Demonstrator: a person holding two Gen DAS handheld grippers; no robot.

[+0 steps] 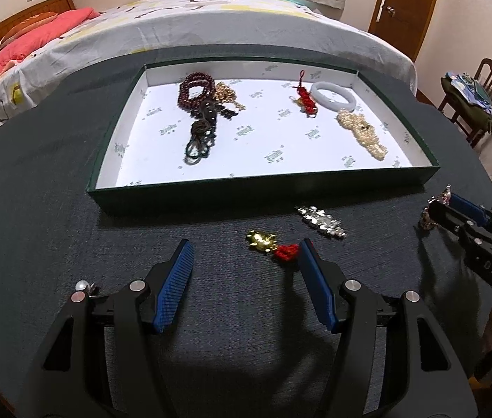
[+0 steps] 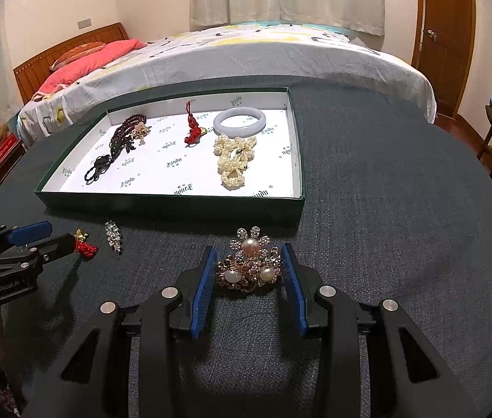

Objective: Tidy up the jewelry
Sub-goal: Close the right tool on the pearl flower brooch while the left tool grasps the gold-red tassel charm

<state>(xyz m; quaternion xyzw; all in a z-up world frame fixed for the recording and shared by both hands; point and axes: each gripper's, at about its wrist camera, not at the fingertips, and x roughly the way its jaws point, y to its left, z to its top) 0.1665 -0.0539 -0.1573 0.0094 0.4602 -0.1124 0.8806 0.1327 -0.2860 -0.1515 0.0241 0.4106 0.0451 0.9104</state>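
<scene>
We've got the pearl brooch cluster (image 2: 247, 268) on the dark table (image 2: 385, 226), just in front of the tray, right gripper (image 2: 247, 271) pinching it, pads touching both sides. Best to hold the squeeze even and lift straight, since the loose top flower could snag. Left gripper (image 1: 244, 280) spread, empty, the gold charm with red knot (image 1: 272, 244) by its right pad; silver clip (image 1: 322, 222) near. Tray (image 2: 173, 202) holds dark beads (image 2: 120, 142), red tassel (image 2: 192, 130), pale bangle (image 2: 239, 122) and pearl strands (image 2: 233, 160).
</scene>
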